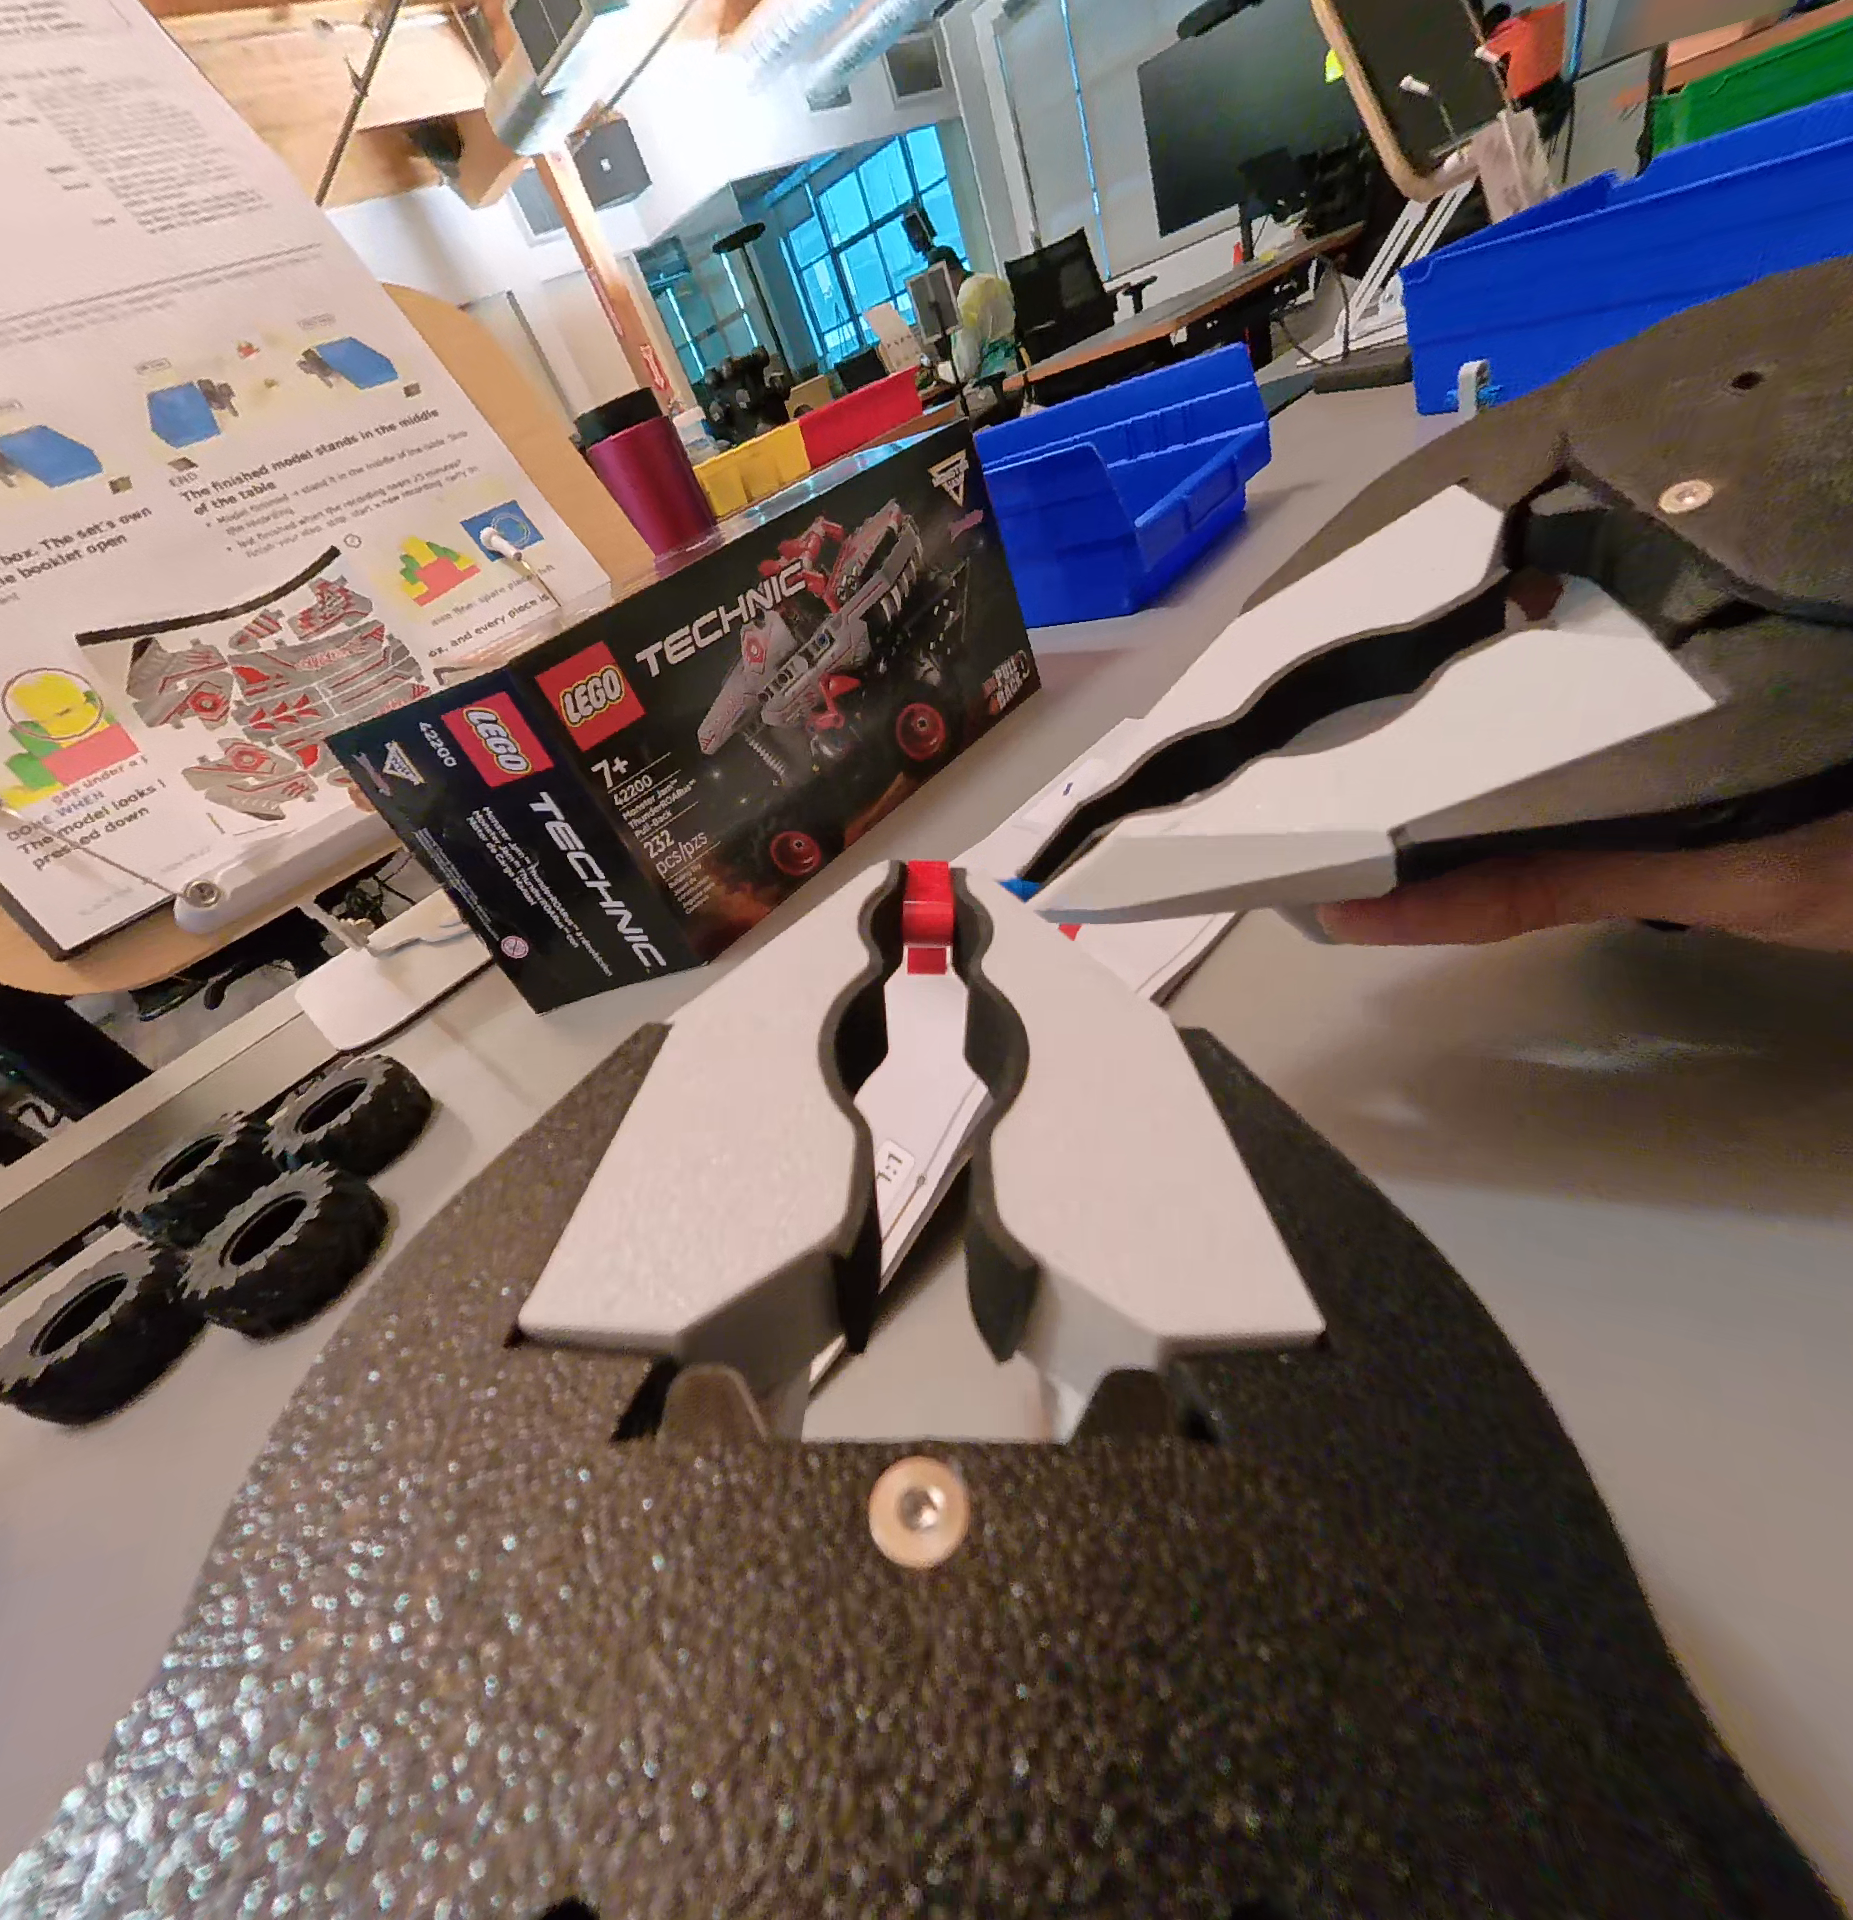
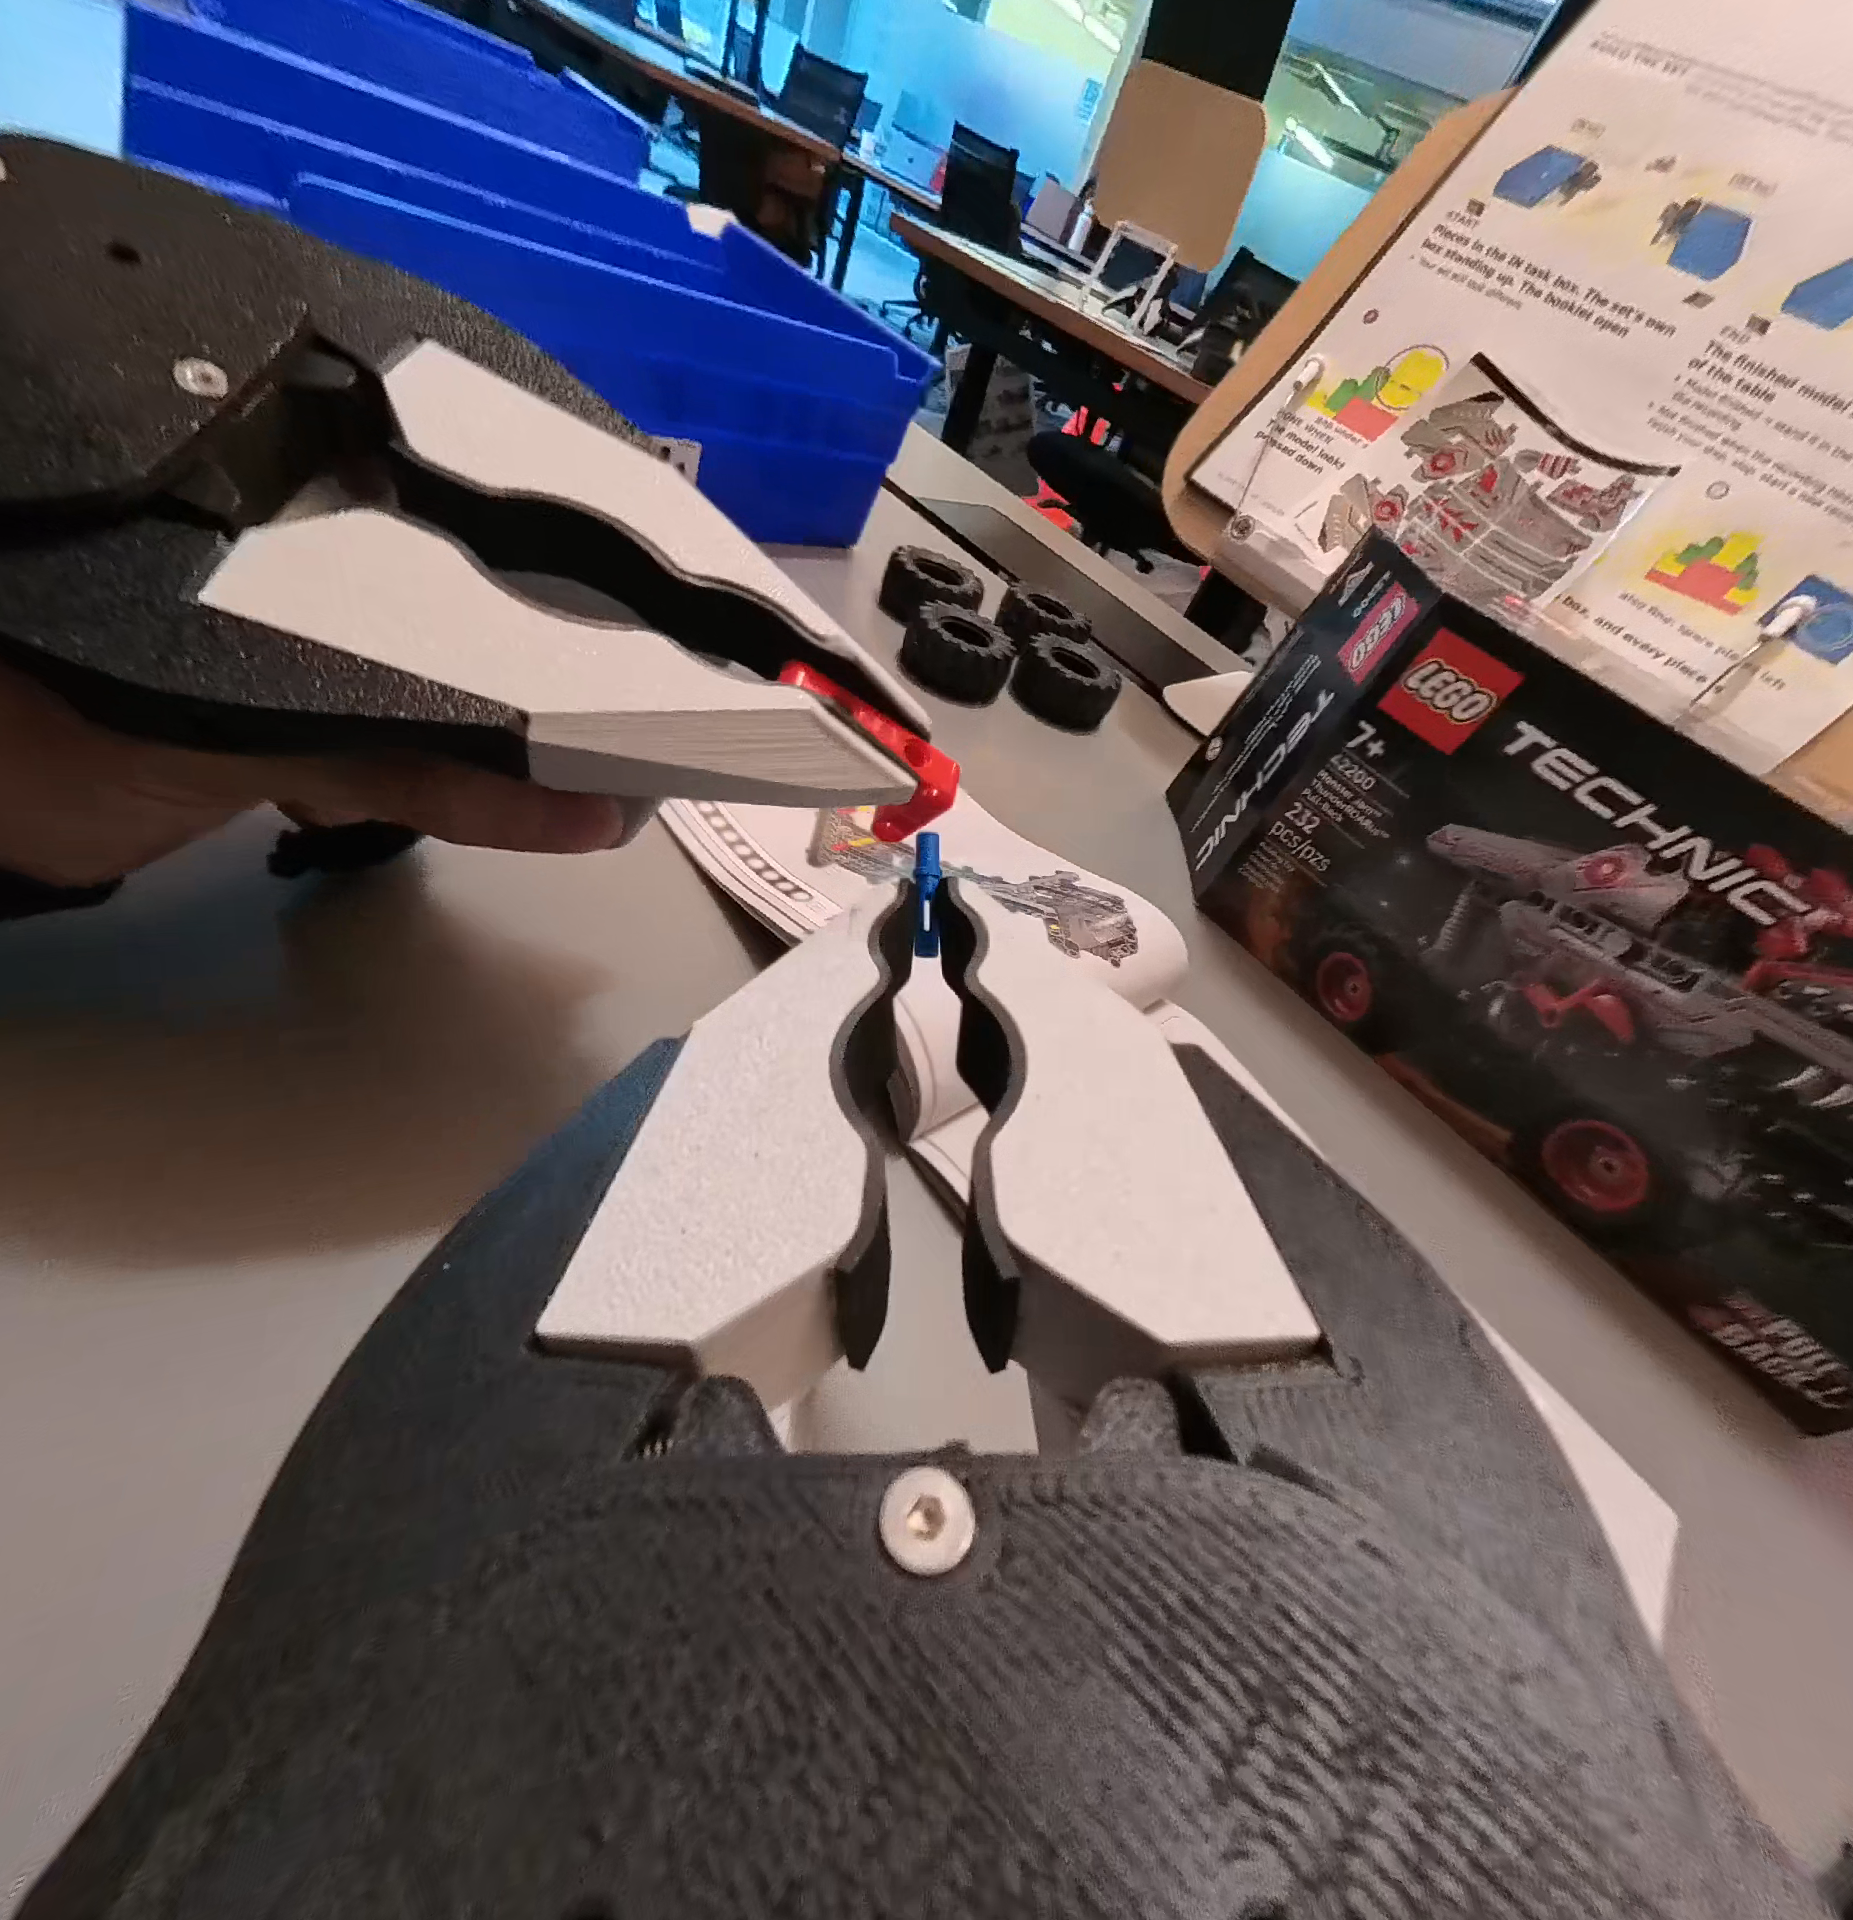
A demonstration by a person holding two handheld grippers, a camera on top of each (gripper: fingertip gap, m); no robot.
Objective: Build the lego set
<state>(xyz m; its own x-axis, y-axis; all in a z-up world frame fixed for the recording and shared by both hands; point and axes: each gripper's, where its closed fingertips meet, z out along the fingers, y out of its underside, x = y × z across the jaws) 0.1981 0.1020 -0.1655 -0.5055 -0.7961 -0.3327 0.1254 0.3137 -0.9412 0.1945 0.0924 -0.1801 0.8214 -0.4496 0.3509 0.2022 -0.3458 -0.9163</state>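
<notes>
A red angled beam [image 2: 917,774] is pinched between the fingers of the left gripper [image 2: 880,743] and held above the table [image 2: 278,1091]; in the left wrist view the same beam [image 1: 924,914] is seen clamped at the fingertips of that gripper [image 1: 927,883]. A small blue pin [image 2: 926,894] is gripped upright at the tips of the right gripper [image 2: 927,914], just below the red beam, though contact between the two cannot be judged. An open instruction booklet [image 2: 1057,904] is spread on the table beneath both pieces. Four black tyres [image 2: 995,649] are grouped farther back, near a blue bin [image 2: 589,312]. The set's box [image 2: 1524,935] is stood to the right, with a printed sheet on a board [image 2: 1628,364] propped behind it.
</notes>
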